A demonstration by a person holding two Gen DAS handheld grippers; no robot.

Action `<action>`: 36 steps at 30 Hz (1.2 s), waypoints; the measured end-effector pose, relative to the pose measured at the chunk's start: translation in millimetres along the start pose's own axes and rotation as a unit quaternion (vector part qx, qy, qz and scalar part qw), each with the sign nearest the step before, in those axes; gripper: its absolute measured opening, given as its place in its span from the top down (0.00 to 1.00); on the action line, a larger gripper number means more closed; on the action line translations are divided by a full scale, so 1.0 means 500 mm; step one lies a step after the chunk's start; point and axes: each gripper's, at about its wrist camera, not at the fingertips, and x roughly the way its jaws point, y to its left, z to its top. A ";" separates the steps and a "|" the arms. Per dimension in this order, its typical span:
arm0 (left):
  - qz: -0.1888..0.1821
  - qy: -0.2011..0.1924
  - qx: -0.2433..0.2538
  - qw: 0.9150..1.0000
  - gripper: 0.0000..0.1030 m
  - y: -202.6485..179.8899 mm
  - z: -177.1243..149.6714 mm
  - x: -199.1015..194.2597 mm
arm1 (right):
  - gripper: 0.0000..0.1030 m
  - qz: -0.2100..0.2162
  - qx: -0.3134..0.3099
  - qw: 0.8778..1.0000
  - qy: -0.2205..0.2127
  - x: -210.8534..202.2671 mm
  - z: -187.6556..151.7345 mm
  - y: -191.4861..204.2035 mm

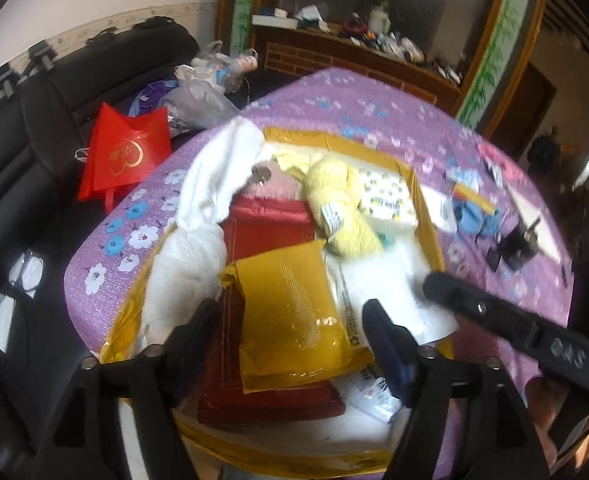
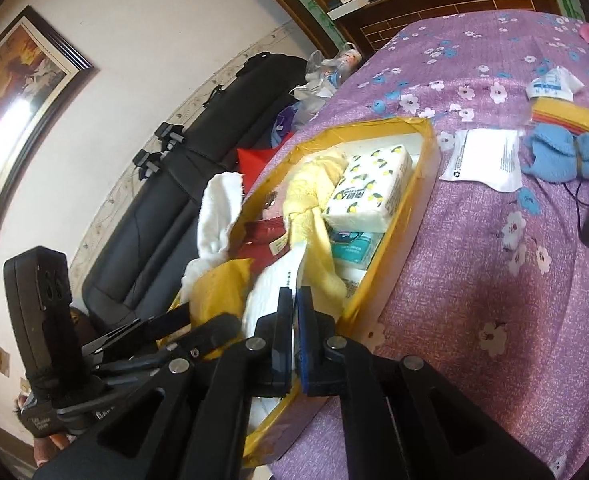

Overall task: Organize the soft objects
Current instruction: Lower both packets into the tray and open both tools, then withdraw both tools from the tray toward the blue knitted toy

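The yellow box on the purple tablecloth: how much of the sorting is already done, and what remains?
Done: the yellow box already holds a yellow towel, a lemon-print tissue pack, a white towel and a yellow mailer. In hand: the right hand-held gripper is shut on a white sheet over the box; the left hand-held gripper is open. Left: blue knitted socks still lie outside.
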 end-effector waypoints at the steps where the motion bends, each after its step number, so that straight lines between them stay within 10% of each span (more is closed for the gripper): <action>1: 0.003 -0.009 -0.006 1.000 0.16 0.000 0.001 -0.008 | 0.71 0.005 -0.001 1.000 -0.005 -0.009 0.000 0.002; 3: 0.006 -0.021 -0.008 1.000 0.13 -0.003 0.004 -0.021 | 0.45 0.015 -0.002 1.000 -0.025 -0.036 -0.001 0.003; 11: 0.035 -0.072 0.021 0.997 0.13 -0.054 0.005 -0.091 | 0.30 0.022 0.013 0.997 -0.067 -0.136 -0.005 -0.040; 22: -0.056 -0.047 0.082 0.994 0.13 -0.214 -0.005 -0.097 | 0.28 -0.019 0.094 0.992 -0.085 -0.223 -0.029 -0.208; 36: -0.053 0.020 0.115 0.992 0.13 -0.331 -0.014 -0.003 | 0.28 -0.078 0.127 0.985 -0.088 -0.240 -0.017 -0.309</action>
